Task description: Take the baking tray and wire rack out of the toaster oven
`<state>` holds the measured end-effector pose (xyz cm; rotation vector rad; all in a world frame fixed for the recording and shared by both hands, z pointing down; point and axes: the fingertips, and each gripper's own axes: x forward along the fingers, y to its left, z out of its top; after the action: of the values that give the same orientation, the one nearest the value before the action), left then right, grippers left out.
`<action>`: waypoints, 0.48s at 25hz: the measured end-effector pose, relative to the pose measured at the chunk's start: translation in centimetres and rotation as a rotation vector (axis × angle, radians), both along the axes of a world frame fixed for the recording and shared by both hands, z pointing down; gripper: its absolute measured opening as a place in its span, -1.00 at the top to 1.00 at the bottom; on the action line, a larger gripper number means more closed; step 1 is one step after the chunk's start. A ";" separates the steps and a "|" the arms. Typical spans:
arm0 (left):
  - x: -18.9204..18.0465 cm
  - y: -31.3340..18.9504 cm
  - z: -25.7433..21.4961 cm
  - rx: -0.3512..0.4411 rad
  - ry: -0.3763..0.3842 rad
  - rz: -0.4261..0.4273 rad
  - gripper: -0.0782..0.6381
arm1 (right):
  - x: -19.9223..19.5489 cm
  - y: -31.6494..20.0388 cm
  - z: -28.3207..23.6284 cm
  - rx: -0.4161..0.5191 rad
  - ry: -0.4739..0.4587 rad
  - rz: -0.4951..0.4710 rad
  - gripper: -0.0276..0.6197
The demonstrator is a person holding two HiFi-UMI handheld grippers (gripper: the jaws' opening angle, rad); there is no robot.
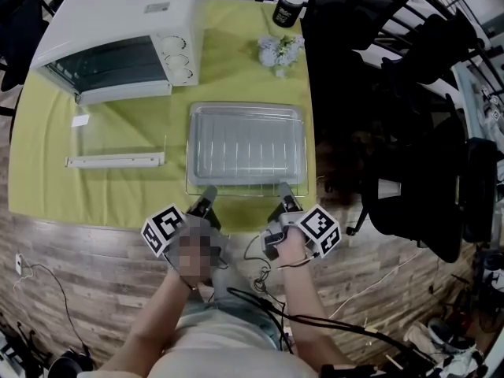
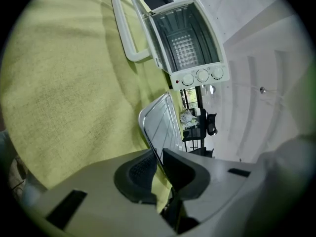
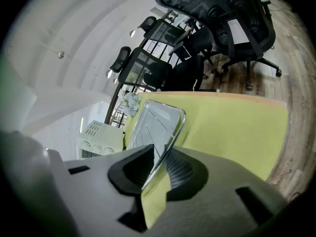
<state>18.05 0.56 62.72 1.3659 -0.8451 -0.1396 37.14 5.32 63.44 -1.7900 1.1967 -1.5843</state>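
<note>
The silver baking tray (image 1: pixel 246 144) lies flat on the wire rack (image 1: pixel 244 190) on the yellow cloth, to the right of the white toaster oven (image 1: pixel 118 30). The oven's glass door (image 1: pixel 115 161) hangs open and flat. My left gripper (image 1: pixel 209 194) is at the tray's near left corner. In the left gripper view the left gripper (image 2: pixel 159 167) is shut on the thin rim of the tray (image 2: pixel 165 120). My right gripper (image 1: pixel 283 189) is at the near right corner. In the right gripper view the tray (image 3: pixel 158 125) has its rim between the jaws of the right gripper (image 3: pixel 157 169), with a gap beside it.
A small bunch of white flowers (image 1: pixel 279 51) and a dark jar (image 1: pixel 287 10) stand behind the tray. Black office chairs (image 1: pixel 425 132) crowd the right side past the table's edge. The yellow cloth (image 1: pixel 47 148) ends just in front of the grippers, over wood flooring.
</note>
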 end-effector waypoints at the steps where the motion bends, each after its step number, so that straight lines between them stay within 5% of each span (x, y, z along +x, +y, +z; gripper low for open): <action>1: 0.0 0.0 0.1 -0.003 -0.003 0.001 0.70 | 0.0 0.0 0.1 -0.005 -0.001 -0.001 0.71; 12: 0.3 0.3 1.0 -0.044 -0.028 0.020 0.70 | 0.0 0.3 1.1 -0.047 -0.002 -0.015 0.60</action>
<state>18.37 0.84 63.69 1.3374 -0.8527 -0.0858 37.14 5.66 64.52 -1.8116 1.1840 -1.6355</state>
